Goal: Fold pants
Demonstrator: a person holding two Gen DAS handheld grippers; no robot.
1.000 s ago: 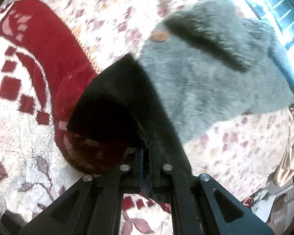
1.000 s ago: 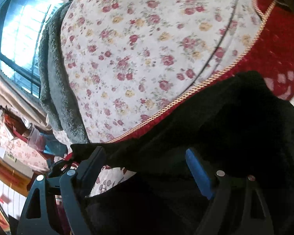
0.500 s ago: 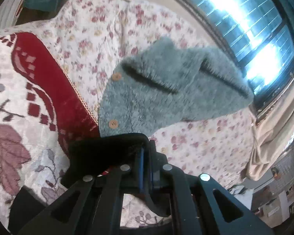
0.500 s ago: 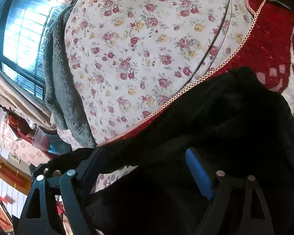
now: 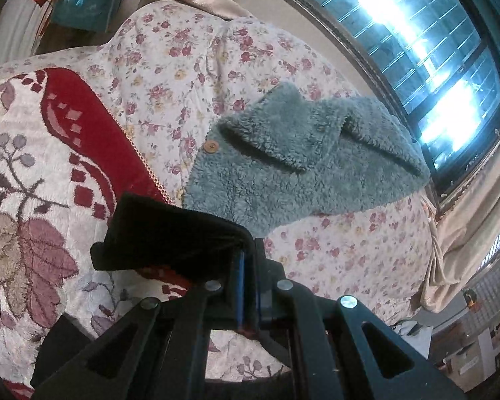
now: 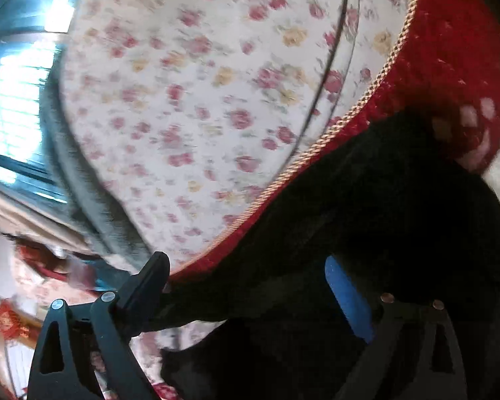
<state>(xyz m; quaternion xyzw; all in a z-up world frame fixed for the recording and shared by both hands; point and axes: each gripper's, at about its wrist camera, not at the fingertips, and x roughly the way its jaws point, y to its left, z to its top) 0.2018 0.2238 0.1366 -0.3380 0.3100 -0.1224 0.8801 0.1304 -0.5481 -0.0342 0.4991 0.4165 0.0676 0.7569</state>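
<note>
The black pants (image 5: 170, 233) lie on a red and cream blanket (image 5: 66, 116) on the bed. My left gripper (image 5: 248, 256) is shut on a lifted edge of them, and the dark cloth hangs leftwards from its tips. In the right wrist view the pants (image 6: 383, 200) spread over the lower right. My right gripper (image 6: 245, 263) stands wide with its jaws opening. Black cloth lies between its fingers, and neither the black left finger nor the blue-padded right fingertip (image 6: 336, 276) presses on it. This view is blurred by motion.
A grey-green fleece jacket (image 5: 283, 166) with wooden buttons lies on the floral quilt (image 5: 183, 50) just beyond the pants. A bright window (image 5: 433, 50) and beige curtain (image 5: 466, 233) border the bed on the right. Clutter shows past the bed's edge (image 6: 33, 283).
My left gripper has risen with the pants edge, so the jacket and bed look farther away. The right gripper's jaws have spread slightly and it has shifted over the pants.
</note>
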